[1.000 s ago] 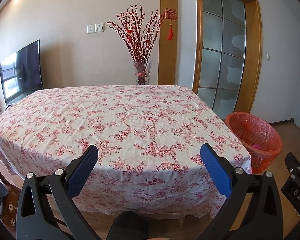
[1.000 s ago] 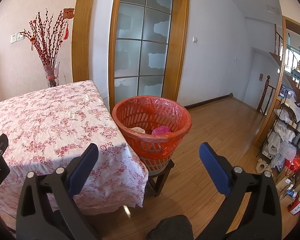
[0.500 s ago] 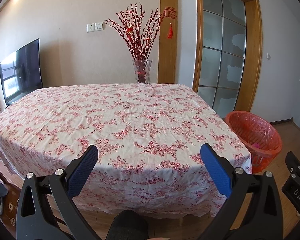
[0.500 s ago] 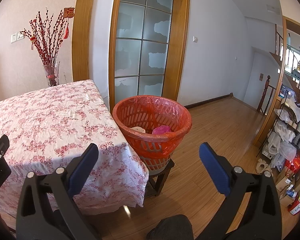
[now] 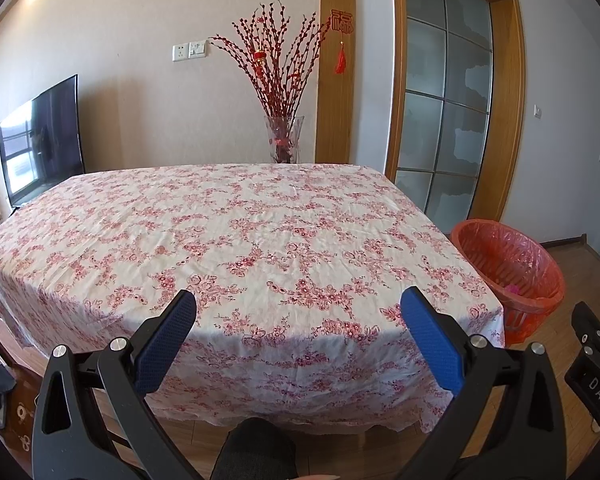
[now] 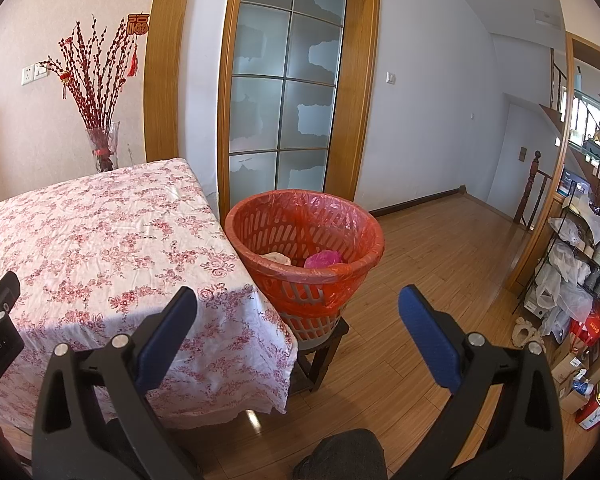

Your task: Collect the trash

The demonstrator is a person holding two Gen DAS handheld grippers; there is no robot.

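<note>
An orange basket lined with a red bag (image 6: 304, 236) stands on a low stool at the table's right corner; it also shows in the left wrist view (image 5: 508, 264). Inside lie a pink crumpled piece (image 6: 323, 259) and a pale crumpled piece (image 6: 277, 258). My left gripper (image 5: 298, 338) is open and empty, held off the near edge of the table with the floral cloth (image 5: 228, 240). My right gripper (image 6: 298, 336) is open and empty, in front of the basket and apart from it. I see no loose trash on the cloth.
A glass vase of red branches (image 5: 283, 140) stands behind the table's far edge. A television (image 5: 40, 140) is at far left. A glass door (image 6: 288, 92) is behind the basket. A cluttered rack of bags and boxes (image 6: 576, 288) lines the right wall, across wooden floor (image 6: 440, 264).
The left wrist view has shifted very slightly, so the table sits a little higher in frame. The right gripper and basket have not visibly moved. Both grippers stay open.
</note>
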